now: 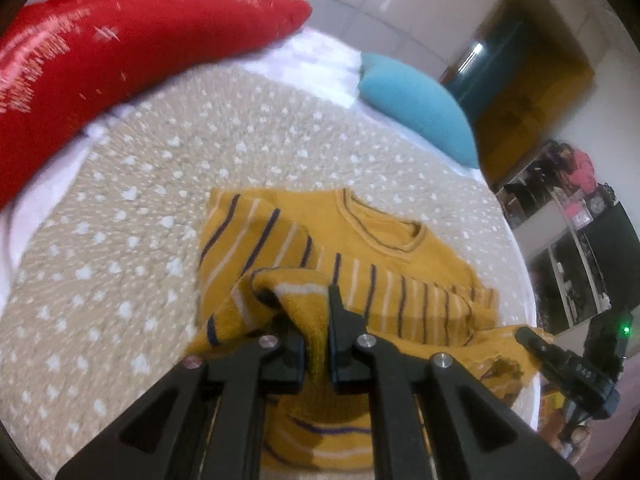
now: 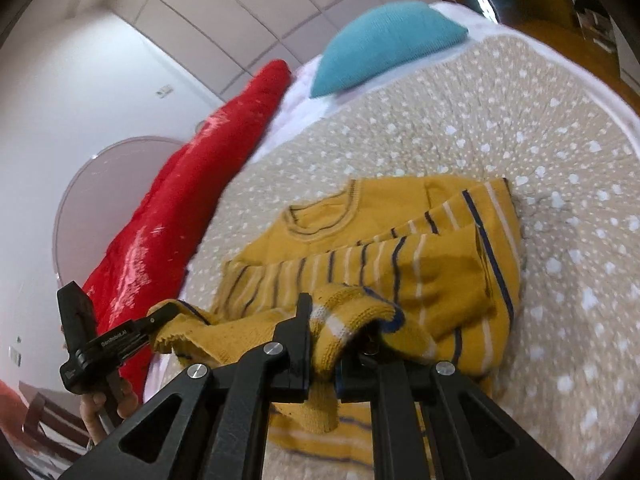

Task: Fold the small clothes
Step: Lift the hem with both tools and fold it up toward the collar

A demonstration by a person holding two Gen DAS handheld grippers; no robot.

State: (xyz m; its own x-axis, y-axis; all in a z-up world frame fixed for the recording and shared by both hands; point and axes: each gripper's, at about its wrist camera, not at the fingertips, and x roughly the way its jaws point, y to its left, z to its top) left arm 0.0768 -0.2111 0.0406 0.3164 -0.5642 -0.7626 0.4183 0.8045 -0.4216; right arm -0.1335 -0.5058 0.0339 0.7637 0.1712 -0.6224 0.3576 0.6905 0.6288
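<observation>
**Both grippers pinching the sweater hem**

Plainly, the yellow striped sweater (image 1: 384,248) lies on the dotted bedspread (image 1: 120,208), neck hole toward the pillows, with its sleeves folded across the chest. Its near hem is lifted off the bed and bunched between the tools.

From the left wrist view, the left gripper (image 1: 316,320) has its two fingers drawn close with a thick fold of knit clamped between them; the cloth swells over the tips, so the pads themselves are hidden. The right gripper (image 1: 532,340) shows at the right edge of that view, only its dark finger and part of the body visible, its tip lying against the hem; the rest is cut off by the lens rim.

From the right wrist view, the right gripper (image 2: 332,320) likewise grips a rolled wad of hem, which covers one fingertip entirely. The left gripper (image 2: 160,316) appears at lower left, its jaw closed on a corner of the hem, and a hand (image 2: 104,408) beneath it is partly out of view.

A red cushion (image 1: 100,60) and a teal pillow (image 1: 420,108) lie at the head of the bed, both blurred. Shelves (image 1: 560,240) at the right edge of the left view are too smeared to read.
</observation>
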